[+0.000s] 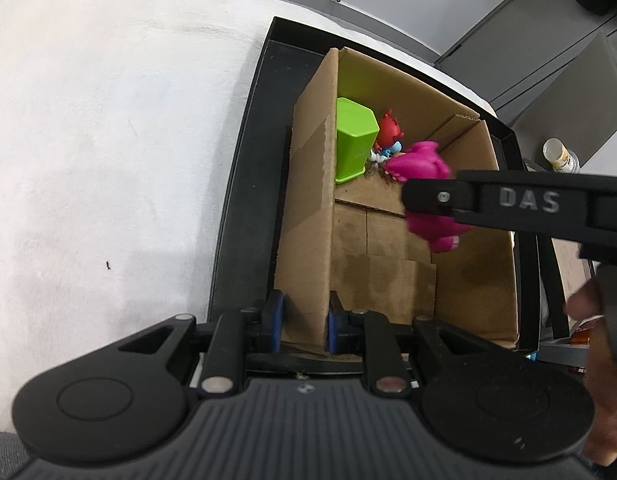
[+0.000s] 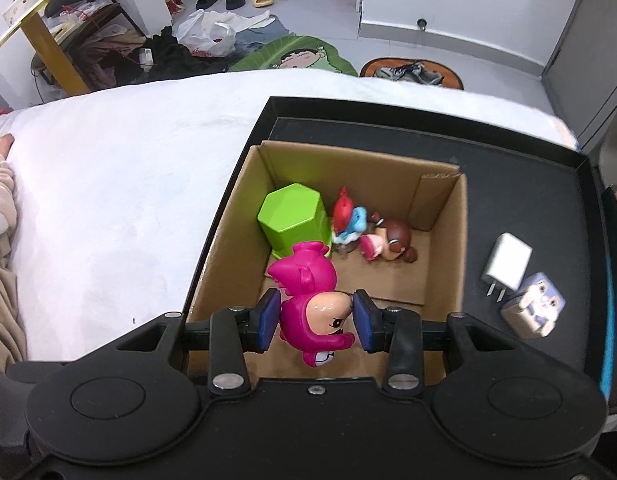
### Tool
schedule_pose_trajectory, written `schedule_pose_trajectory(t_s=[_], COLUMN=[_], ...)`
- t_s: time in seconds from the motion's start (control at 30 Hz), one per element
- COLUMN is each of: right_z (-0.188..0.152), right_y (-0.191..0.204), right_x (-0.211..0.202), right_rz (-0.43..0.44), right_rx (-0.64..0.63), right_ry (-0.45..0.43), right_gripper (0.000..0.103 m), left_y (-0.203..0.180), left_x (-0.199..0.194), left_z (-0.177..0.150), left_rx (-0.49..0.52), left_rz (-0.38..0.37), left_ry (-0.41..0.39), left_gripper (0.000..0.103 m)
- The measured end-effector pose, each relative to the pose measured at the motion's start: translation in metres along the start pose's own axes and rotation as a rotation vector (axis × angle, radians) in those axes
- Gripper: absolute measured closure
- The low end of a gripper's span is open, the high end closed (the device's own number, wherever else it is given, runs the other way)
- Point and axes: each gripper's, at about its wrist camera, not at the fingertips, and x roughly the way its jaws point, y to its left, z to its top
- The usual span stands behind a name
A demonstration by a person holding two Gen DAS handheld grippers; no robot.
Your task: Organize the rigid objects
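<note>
placing step, judged; right tool (image 2: 313, 317) clenched on pink figurine (image 2: 314, 308), held over near-left of cardboard box (image 2: 448, 240); left tool (image 1: 305, 322) pinching box's left wall; next: lower, release beside green cup (image 2: 294, 220).

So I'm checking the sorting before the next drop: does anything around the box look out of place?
Two things still sit outside the cardboard box, on the black tray to its right: a white charger and a white adapter cube. The right gripper holds the pink figurine above the box; the left gripper clamps the box wall.
</note>
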Motion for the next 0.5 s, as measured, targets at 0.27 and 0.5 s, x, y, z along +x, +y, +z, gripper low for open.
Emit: schedule_pose_trajectory(t_s=[0.27,0.5], right_z=[-0.002,-0.006], right_y=[-0.001,-0.003], right_x=[0.021,0.031], right_rz=[0.028,0.022], right_rx=[0.048,0.078], right_ry=[0.026,0.033], right_gripper=[0.064,0.063], left_y=[0.000,0.000], left_x=[0.000,0.000], left_z=[0.000,0.000], left_rx=[0.002,-0.004], left_rz=[0.002,0.001], left_ry=[0.001,0.005], left_gripper=[0.083,0.083])
